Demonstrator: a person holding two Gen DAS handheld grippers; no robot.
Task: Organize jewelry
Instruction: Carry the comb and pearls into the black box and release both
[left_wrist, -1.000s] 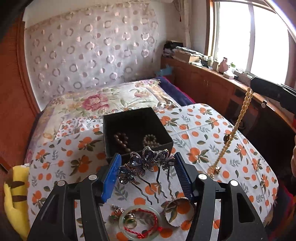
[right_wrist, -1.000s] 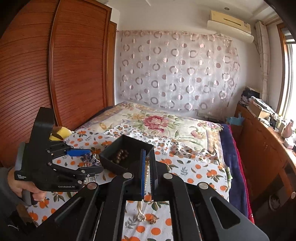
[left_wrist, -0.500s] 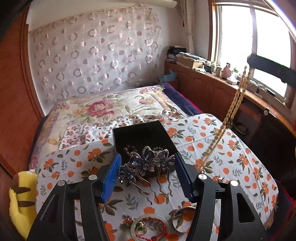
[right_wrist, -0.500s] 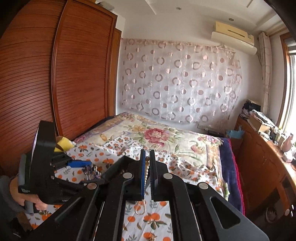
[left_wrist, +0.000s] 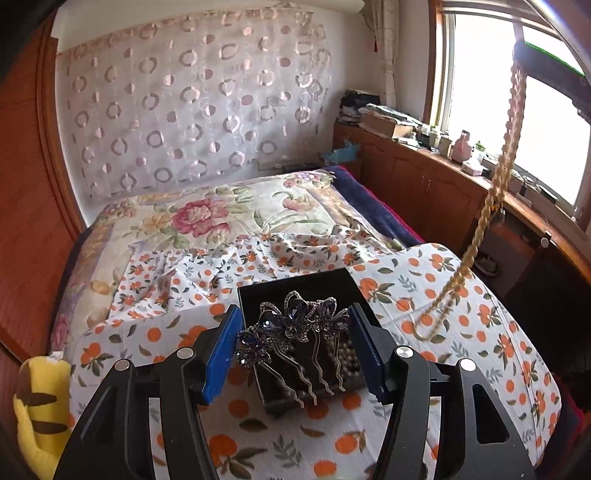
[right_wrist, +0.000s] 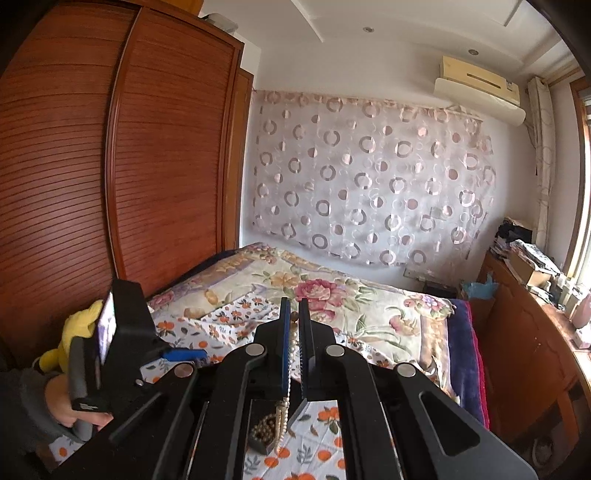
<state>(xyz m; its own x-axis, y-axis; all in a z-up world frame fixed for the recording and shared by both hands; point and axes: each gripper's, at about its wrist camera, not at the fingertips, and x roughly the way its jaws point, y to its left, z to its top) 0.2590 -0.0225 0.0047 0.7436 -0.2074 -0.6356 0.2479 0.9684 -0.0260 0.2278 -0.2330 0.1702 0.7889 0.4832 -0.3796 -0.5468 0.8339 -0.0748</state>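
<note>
My left gripper (left_wrist: 293, 338) is shut on a dark blue jewelled hair comb (left_wrist: 295, 325), held just above the open black jewelry box (left_wrist: 295, 286) on the orange-print cloth. Beads lie inside the box. My right gripper (right_wrist: 293, 332) is shut on a cream bead necklace (right_wrist: 291, 345), held high. In the left wrist view the necklace (left_wrist: 495, 192) hangs in a long strand at the right, its lower end near the cloth right of the box. In the right wrist view the strand drops toward the box (right_wrist: 264, 430) below.
The orange-print cloth (left_wrist: 461, 314) covers the near end of a bed with a floral quilt (left_wrist: 207, 218). A yellow plush toy (left_wrist: 35, 402) lies at the left edge. A wooden cabinet (left_wrist: 424, 184) runs along the right under the window; a wardrobe (right_wrist: 110, 184) stands left.
Both grippers have risen and moved forward. The comb now hangs over the box. The necklace has been lifted clear of the cloth. The bangle and ring on the cloth have dropped out of view.
</note>
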